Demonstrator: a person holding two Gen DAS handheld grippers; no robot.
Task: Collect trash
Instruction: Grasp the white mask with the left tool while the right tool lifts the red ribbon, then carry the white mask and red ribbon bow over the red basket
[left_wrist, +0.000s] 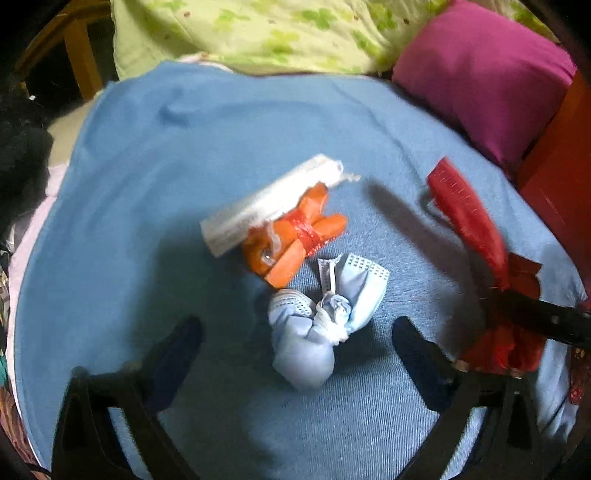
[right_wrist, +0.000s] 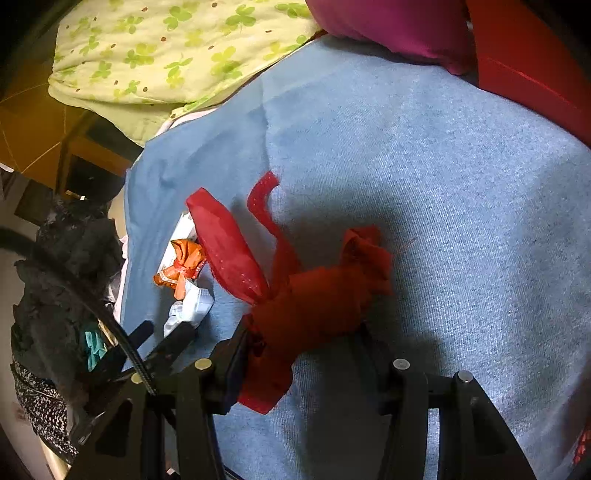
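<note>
The left gripper (left_wrist: 295, 332) is hanging over the blue blanket (left_wrist: 184, 155) with its 2 fingers spread wide, nothing between the pads, straddling the knotted pale-blue face mask (left_wrist: 314, 325) that is lying just below an orange wrapper (left_wrist: 295, 236) and a white packet (left_wrist: 266, 203). The right gripper (right_wrist: 303, 339) is clamping a bundle of red cloth scraps (right_wrist: 317, 302), its ribbon-like tails sticking up and away from the jaws. The step in hand is probably the pick of the mask, so the left fingers should be coming down either side of the knot, where the bundle is thickest, and closing there rather than on the loose pleated edge. The wrapper is touching or nearly touching the mask, though blur is making that hard to judge, so a narrow approach would be avoiding dragging it along. A dark bag (right_wrist: 62, 280) is sitting at the blanket's edge, possibly the destination.
</note>
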